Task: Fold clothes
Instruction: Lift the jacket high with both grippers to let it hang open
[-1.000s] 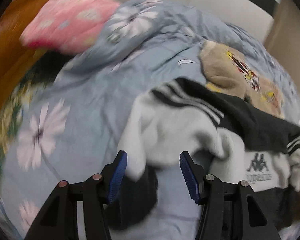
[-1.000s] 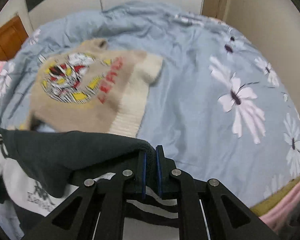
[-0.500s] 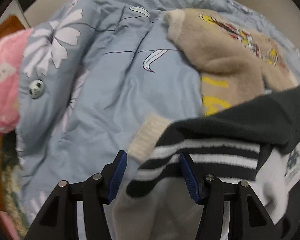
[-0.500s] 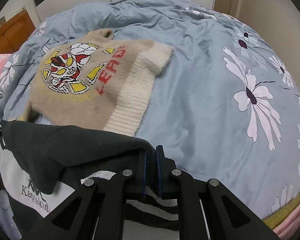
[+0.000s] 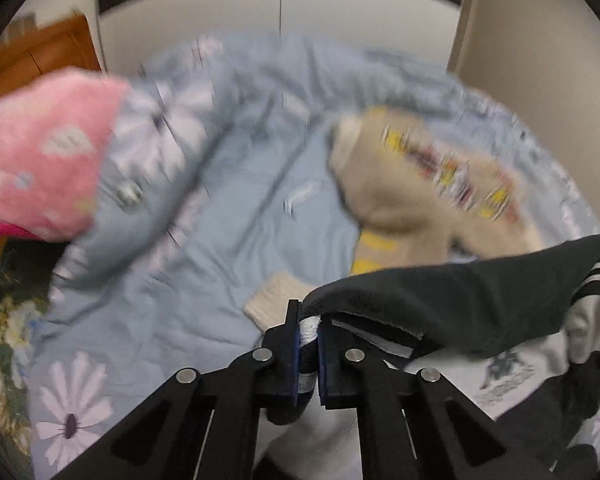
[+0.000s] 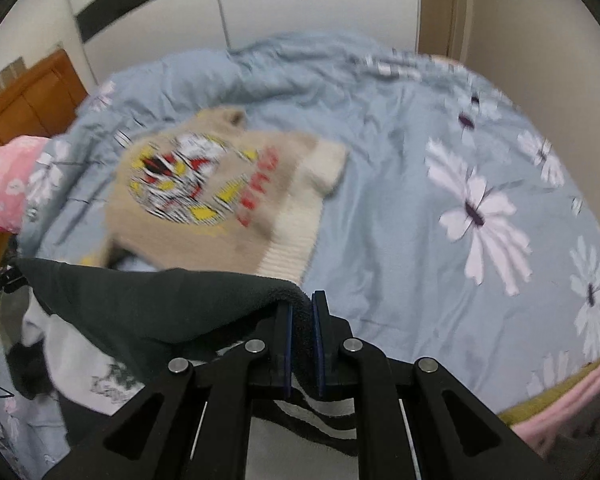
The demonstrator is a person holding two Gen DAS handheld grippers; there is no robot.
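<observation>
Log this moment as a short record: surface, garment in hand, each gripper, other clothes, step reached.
surface: blue floral bedspread
garment in hand: black and white sweatshirt, top edge stretched between both grippers
left gripper: jaws have just closed, now pinching the striped edge
right gripper: shut on the dark edge
other clothes: beige knit sweater lying flat behind; pink fleece at the left
step reached: garment gripped at two points, no fold visible yet

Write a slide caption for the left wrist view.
Left gripper pinches the black-and-white top above the flowered quilt.
</observation>
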